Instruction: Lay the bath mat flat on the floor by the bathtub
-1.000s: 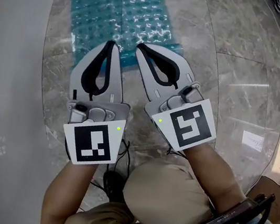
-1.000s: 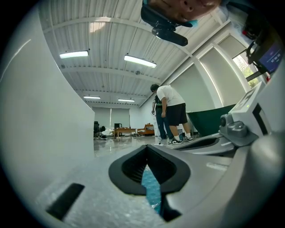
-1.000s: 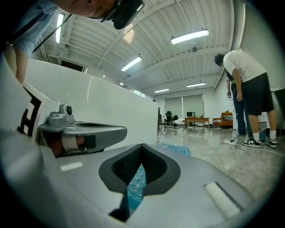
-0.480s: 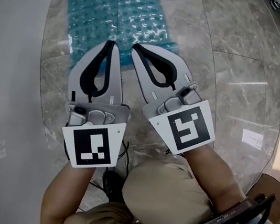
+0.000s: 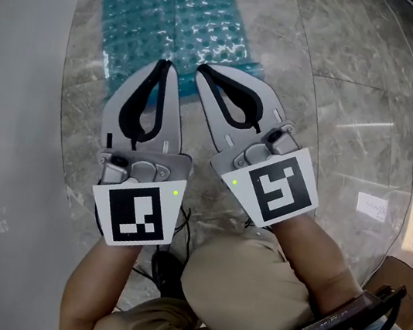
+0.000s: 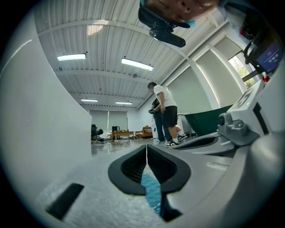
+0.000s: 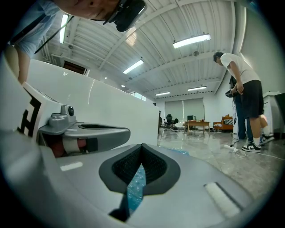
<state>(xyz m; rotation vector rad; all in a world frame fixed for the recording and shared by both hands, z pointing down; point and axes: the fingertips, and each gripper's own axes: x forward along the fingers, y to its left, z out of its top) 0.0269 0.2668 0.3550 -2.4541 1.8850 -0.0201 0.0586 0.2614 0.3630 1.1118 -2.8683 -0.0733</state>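
Closest in, both forearms reach out over the knee, level, with the marker cubes facing up. The left claw (image 5: pixel 165 63) has its jaws together with nothing pinched. In the left gripper view the tips meet, and the teal shows only through the gap behind them, down below. The right claw (image 5: pixel 202 66) is the same, pressed tight and empty. The two sit side by side, tips close but apart, hanging over the near end of the mat (image 5: pixel 177 14).

The mat lies stretched out on the floor (image 5: pixel 346 82), running away from the claws with its long left side along the white tub (image 5: pixel 14 50). It looks flat as far as the frame shows. Its near edge is partly hidden under the claws.

It looks like a thin, soft, bubbly sheet, probably light and floppy, so it would likely sag and fold if lifted from the middle. It is glossy too, so it may slide on polished stone. If it needs straightening, the near corners look the best hold, one claw on each, with a pull low and outward.

Far off, a person (image 6: pixel 164 111) stands across the room.
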